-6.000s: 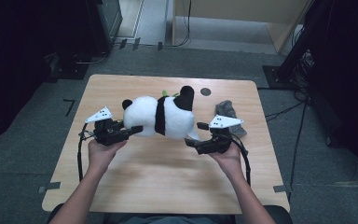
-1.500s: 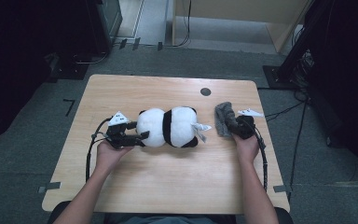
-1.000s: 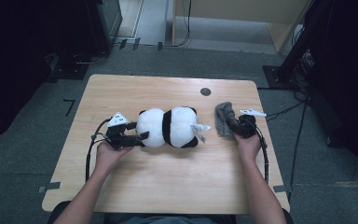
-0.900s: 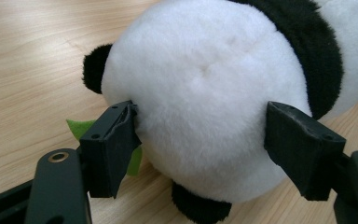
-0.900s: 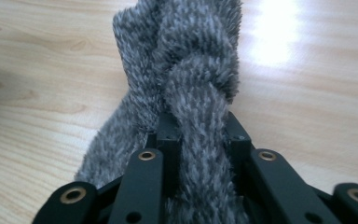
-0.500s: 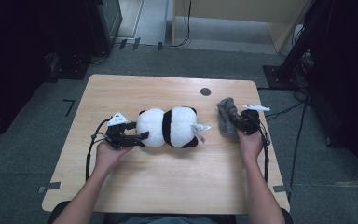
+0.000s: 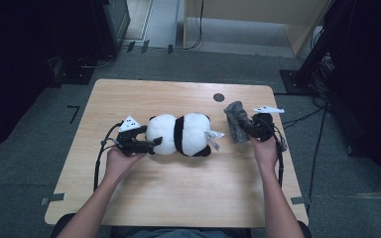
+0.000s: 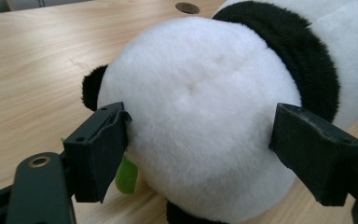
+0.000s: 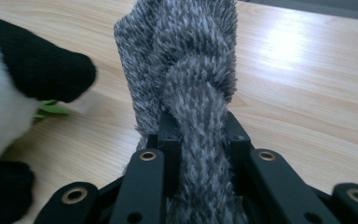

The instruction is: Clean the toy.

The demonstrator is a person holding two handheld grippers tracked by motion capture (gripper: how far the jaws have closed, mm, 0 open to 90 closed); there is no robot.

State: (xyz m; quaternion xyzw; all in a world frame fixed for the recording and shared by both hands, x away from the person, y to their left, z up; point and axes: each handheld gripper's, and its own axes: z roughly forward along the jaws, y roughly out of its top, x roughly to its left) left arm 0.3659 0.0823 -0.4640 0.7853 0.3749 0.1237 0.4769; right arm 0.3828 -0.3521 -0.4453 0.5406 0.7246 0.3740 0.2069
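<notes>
A black and white plush panda lies on its side in the middle of the wooden table. My left gripper is at its head end. In the left gripper view the jaws of my left gripper have just been opening and now flank the round white head without squeezing it. To the right, my right gripper is shut on a fuzzy grey knitted cloth and holds it up off the table. In the right gripper view the cloth bunches between the jaws of my right gripper.
A small dark round disc sits in the tabletop behind the panda. A green bit pokes out under the panda's head. A white tag sticks out of the panda toward the grey cloth. Cables trail from both grippers toward the person.
My right gripper has risen with the grey cloth in it, so the cloth now hangs off the table. The left hand and the panda have stayed in place.
</notes>
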